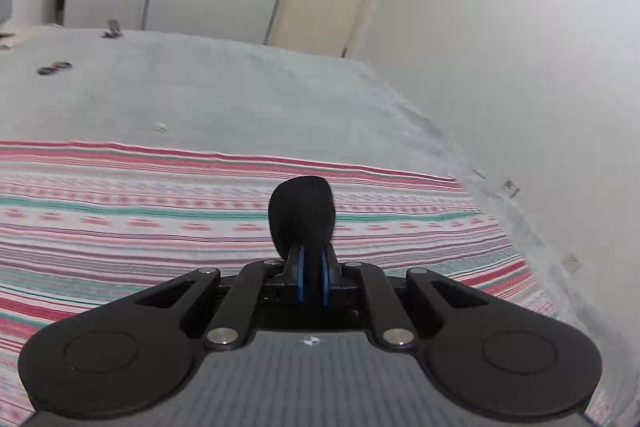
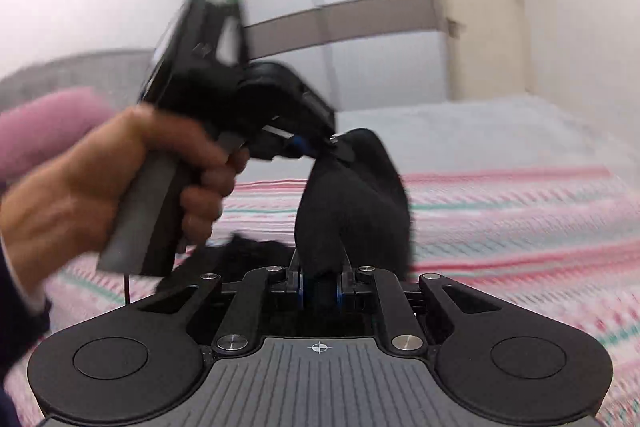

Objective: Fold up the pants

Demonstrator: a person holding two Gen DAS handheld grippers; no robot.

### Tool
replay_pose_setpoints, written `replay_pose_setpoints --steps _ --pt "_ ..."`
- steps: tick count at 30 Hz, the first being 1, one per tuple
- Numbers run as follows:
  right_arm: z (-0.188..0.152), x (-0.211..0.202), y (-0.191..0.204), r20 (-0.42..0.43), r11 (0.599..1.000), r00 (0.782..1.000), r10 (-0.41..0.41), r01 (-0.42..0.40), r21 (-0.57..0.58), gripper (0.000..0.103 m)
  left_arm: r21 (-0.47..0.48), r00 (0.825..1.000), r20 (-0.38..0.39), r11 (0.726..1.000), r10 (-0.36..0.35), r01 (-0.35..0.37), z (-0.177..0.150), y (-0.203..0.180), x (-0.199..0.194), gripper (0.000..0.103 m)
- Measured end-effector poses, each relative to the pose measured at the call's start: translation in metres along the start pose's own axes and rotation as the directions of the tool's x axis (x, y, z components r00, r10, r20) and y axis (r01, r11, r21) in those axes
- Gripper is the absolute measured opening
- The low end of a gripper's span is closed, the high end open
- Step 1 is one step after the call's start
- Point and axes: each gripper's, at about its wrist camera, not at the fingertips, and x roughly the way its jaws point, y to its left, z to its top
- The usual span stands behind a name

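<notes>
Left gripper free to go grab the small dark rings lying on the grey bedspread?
Probably not yet: the left gripper is shut on the black pants. The path over the striped blanket to the small dark rings looks unobstructed.

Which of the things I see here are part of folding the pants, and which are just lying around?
Part of the job:
- black pants
- left gripper, shut on them
- right gripper, shut on them
- striped blanket, the folding surface

Lying about:
- dark rings on the grey bedspread
- small dark item, too blurred to identify
</notes>
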Motion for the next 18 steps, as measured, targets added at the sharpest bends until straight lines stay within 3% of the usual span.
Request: replay_pose_setpoints --steps 9,16,18 --pt "-0.015 0.05 0.098 -0.069 0.976 0.992 0.104 -0.116 -0.187 0.013 -0.126 0.997 0.027 0.99 0.072 -0.068 -0.032 0.113 -0.034 0.043" --pt "-0.024 0.079 0.139 -0.102 0.956 0.985 0.141 -0.162 -0.243 0.013 -0.203 0.997 0.055 0.978 0.05 -0.038 -0.051 0.154 -0.025 0.043" --pt "-0.027 0.086 0.143 -0.122 0.954 0.982 0.145 -0.171 -0.246 0.013 -0.195 0.998 0.01 0.979 0.068 -0.065 -0.051 0.158 -0.016 0.043"
